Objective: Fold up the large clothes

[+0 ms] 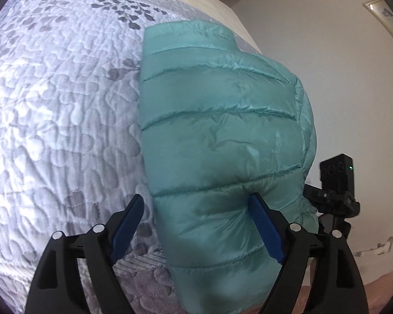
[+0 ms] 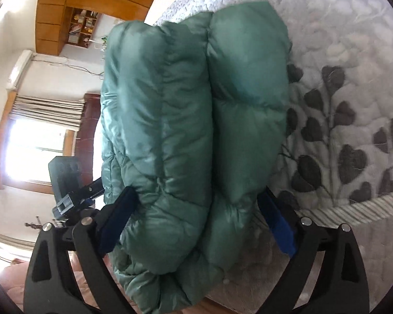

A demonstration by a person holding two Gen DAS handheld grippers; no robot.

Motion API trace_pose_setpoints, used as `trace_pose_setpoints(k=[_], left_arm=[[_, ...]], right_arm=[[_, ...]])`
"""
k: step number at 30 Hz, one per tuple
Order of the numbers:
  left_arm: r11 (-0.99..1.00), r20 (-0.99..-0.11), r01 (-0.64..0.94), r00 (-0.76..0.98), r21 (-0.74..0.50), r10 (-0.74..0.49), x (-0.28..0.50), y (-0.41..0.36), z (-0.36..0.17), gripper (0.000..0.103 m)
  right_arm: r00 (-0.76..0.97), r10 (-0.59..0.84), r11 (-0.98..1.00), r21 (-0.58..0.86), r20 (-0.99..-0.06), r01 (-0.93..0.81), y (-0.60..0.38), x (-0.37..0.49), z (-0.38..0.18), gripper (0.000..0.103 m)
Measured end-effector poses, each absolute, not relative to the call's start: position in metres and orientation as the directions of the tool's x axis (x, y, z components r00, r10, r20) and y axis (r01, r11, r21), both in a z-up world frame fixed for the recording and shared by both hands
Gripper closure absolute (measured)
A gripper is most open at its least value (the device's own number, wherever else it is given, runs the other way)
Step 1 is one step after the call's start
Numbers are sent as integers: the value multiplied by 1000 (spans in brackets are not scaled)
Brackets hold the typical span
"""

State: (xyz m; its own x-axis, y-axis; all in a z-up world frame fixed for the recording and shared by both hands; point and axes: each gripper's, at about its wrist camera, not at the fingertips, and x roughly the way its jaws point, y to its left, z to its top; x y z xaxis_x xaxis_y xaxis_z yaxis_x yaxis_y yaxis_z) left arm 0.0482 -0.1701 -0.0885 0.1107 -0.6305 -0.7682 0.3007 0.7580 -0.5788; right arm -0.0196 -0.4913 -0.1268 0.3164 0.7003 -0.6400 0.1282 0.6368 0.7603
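Observation:
A folded teal puffer jacket (image 1: 222, 136) lies on the quilted bedspread (image 1: 65, 104) near the bed's edge, collar end far from me. My left gripper (image 1: 196, 196) stands open over its near corner. The left pad (image 1: 128, 219) hangs over the bedspread, clear of the jacket, and the right pad (image 1: 264, 230) rests against the top fabric. In the right wrist view the jacket (image 2: 196, 120) shows as two thick folded layers, bulging between the wide jaws of my right gripper (image 2: 196, 191). Its pads sit at the sides without squeezing.
The bedspread (image 2: 340, 104) has grey leaf prints and a striped border (image 2: 353, 209) at the edge. The right gripper's black body (image 1: 335, 180) shows beside the jacket. A window with curtains (image 2: 39, 141), a wooden shelf (image 2: 83, 26) and a white wall (image 1: 327, 52) lie beyond the bed.

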Motion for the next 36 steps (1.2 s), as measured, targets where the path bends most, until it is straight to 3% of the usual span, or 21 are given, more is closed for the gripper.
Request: trace_pose_setpoints(k=[5, 10, 12, 13, 17, 19, 23, 36], left_arm=[[697, -718, 303, 53, -650, -694, 62, -188, -107, 9], [665, -692, 300, 21, -684, -722, 69, -204, -116, 7], [670, -699, 322, 32, -669, -714, 70, -213, -113, 12], [675, -703, 328, 45, -661, -710, 70, -215, -110, 19], [686, -705, 341, 84, -643, -704, 73, -218, -95, 44], [694, -710, 355, 106, -627, -696, 74, -220, -85, 48], [696, -701, 390, 156, -604, -696, 79, -225, -59, 50], [697, -655, 454, 277, -556, -703, 146, -219, -9, 50]], right_arm=[[289, 790, 528, 839, -541, 130, -482, -2, -149, 6], [260, 819, 505, 858, -511, 95, -465, 17, -153, 4], [254, 829, 497, 865, -498, 73, -457, 23, -153, 6], [256, 831, 495, 867, -493, 64, -455, 25, -152, 7], [268, 851, 458, 888, -451, 37, -455, 26, -145, 32], [276, 854, 453, 891, -441, 21, -454, 28, -140, 40], [302, 856, 449, 893, -419, -35, -451, 32, -122, 47], [324, 818, 553, 805, -476, -215, -415, 89, -54, 47]])
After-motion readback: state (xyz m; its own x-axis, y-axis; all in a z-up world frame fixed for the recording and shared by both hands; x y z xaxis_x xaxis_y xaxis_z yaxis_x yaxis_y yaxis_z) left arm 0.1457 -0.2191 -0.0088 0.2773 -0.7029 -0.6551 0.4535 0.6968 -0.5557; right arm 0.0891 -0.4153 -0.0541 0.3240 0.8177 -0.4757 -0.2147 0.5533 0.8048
